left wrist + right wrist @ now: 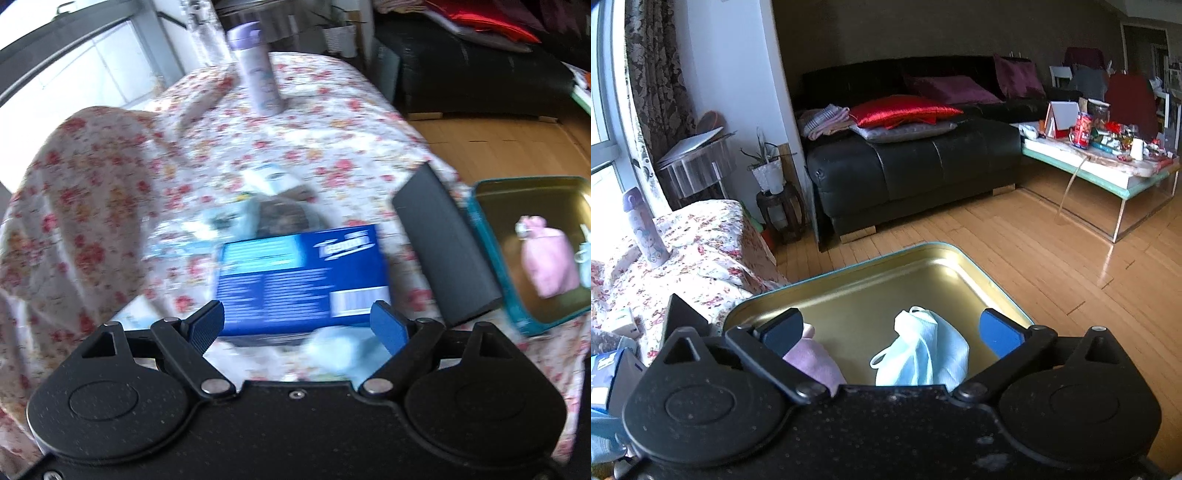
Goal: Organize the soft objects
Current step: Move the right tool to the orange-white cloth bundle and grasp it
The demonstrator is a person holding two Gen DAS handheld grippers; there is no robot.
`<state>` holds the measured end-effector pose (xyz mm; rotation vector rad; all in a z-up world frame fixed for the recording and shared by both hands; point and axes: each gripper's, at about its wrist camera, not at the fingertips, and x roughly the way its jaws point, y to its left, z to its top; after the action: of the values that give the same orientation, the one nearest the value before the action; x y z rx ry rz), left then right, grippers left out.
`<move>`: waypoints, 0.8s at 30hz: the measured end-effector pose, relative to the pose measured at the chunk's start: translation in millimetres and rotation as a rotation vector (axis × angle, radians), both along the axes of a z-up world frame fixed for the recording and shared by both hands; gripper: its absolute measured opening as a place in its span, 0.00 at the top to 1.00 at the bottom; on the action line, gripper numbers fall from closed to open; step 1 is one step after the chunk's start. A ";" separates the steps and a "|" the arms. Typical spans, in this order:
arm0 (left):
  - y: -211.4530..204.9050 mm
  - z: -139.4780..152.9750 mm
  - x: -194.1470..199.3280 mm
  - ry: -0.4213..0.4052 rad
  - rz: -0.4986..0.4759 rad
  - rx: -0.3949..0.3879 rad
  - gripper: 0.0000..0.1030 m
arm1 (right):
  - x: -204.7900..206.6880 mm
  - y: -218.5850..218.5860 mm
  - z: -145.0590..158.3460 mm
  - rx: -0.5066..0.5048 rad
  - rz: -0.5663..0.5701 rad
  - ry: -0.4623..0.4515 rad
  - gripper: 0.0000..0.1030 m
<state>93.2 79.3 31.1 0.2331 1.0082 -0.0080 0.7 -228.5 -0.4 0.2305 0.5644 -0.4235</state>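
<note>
My table wears a floral cloth [332,122], thin cotton, rumpled into folds at my left. On its right edge sits a rectangular metal tin [934,254], teal outside, brushed gold inside, with rounded corners and a low rim. Beside the tin lies a flat dark slab [447,243], matte; I cannot tell what it is.

My left gripper [297,323] hangs low over the cloth, tilted down, its ribbed blue fingers [207,325] spread wide with nothing between them. Just ahead of them lies a glossy blue cardboard box [303,273], printed side up, and a pale soft thing, blurred, sits under my right finger. Farther back a lilac bottle [256,70] stands upright.

My right gripper [892,332] hovers over the near rim of the tin, level, jaws wide apart and empty. Between my fingers, inside the tin, lies a crumpled light-blue face mask [923,350], pleated, ear loop trailing left. At my left finger, also in the tin, rests a small pink fabric pouch [812,362], fuzzy and soft.
</note>
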 end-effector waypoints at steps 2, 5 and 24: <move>17.6 -1.0 -0.3 -0.011 0.020 0.010 0.17 | -3.0 1.7 1.8 0.006 0.012 -0.014 0.00; 43.0 -2.5 0.4 -0.019 0.051 0.007 0.15 | -5.1 6.1 2.5 0.004 0.012 -0.024 0.00; 140.2 -18.7 13.7 -0.041 0.164 -0.188 0.14 | -39.2 152.8 -16.8 -0.079 0.468 0.071 0.00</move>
<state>106.9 219.5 12.4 -0.0215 0.9767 0.0504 -38.5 -75.8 -17.3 0.0030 0.6487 0.0004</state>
